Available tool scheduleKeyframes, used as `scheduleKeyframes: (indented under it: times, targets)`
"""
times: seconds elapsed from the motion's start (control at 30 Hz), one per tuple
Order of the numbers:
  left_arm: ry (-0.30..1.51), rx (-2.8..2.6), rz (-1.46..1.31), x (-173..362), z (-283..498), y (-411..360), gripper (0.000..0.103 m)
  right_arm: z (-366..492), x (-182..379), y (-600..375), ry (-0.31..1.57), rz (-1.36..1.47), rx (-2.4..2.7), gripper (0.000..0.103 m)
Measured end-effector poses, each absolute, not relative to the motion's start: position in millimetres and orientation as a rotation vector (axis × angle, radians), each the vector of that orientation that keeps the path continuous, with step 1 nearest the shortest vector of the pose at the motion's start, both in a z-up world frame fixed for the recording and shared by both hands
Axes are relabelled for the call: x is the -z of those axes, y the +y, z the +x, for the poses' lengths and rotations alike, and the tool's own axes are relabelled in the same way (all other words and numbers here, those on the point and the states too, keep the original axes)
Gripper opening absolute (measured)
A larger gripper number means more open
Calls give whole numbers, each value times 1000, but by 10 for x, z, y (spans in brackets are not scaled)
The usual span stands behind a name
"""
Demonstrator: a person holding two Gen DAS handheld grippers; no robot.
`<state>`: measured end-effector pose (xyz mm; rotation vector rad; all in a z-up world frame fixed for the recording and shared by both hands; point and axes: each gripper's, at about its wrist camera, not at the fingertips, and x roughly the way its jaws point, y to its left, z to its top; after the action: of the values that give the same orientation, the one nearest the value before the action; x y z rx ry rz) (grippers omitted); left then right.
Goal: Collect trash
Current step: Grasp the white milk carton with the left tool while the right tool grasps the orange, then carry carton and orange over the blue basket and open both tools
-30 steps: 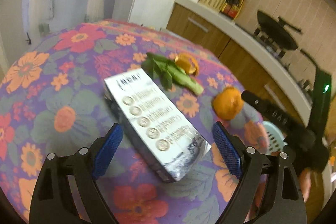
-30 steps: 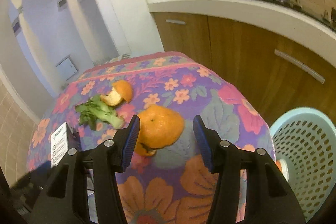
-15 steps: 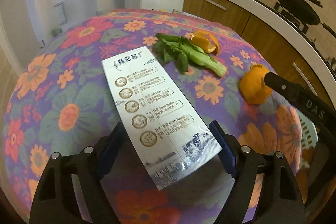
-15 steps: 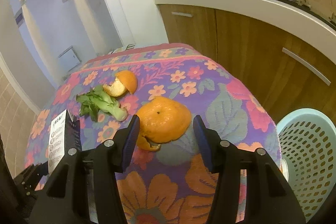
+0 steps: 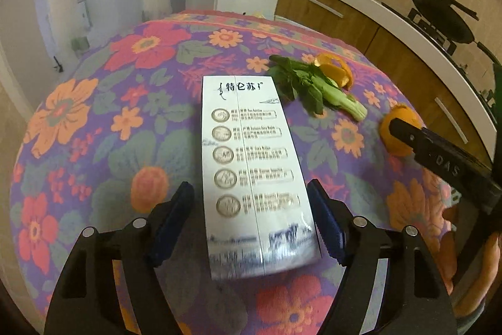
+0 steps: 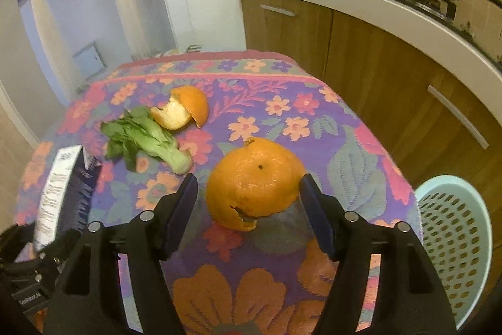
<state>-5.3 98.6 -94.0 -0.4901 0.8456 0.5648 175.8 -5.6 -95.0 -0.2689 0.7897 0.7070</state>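
Table with floral tablecloth (image 6: 354, 159) carries all the trash; its right edge sits just beside a pale blue perforated basket (image 6: 455, 244) on the floor, likely the bin, set low so items can be dropped off the table's side. Milk carton (image 5: 251, 165) lies flat, label up, mid-table toward the left edge, its long axis running away from the left gripper (image 5: 251, 222). The jaws straddle its near end and are closing; the right pad looks at or near the carton's side and a gap shows on the left, so no grip yet. A grab across the narrow width suits a light box. Large orange peel (image 6: 254, 181), a hollow dome, sits nearer the right edge, between the jaws of the right gripper (image 6: 248, 209), which are opening, probably to clear its breadth; gaps on both sides. Bok choy (image 6: 147, 143) and a smaller orange peel (image 6: 185, 110) lie touching, toward the far edge, untouched.
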Motion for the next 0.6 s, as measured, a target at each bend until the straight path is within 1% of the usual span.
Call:
scheduleKeyframes:
  times: [0.03,0.07,0.1,0.13,0.17,0.2,0.33,0.5,0.6]
  targets:
    - [848,-576,-484,953,-38,988,61,1755,954,-54,789,-274,-702,61]
    - [844,-593,-466,951,-38,983,57,1751,956,-56,784,-280,-689,51]
    - [841,-600,-454,951,-48,985,54,1750,958,-59,783,-280,-686,46]
    - [835,-602,-445,946,-71,976,53,1743,953,-69,781,-275,-692,36]
    - [833,-604,-443,937,-92,974,53,1731,942,-83,774,-271,-693,29]
    - [827,-603,-445,926,-123,972,53,1730,939,-94,771,-267,-694,25]
    - [731,-514,-450,758,-244,868,53,1674,853,-212,730,-220,-708,21]
    - [606,-354,-411,457,-272,604,53,1583,715,-550,680,-134,-696,21]
    - [572,-302,-350,324,-222,401,53,1550,591,-897,639,-87,-646,21]
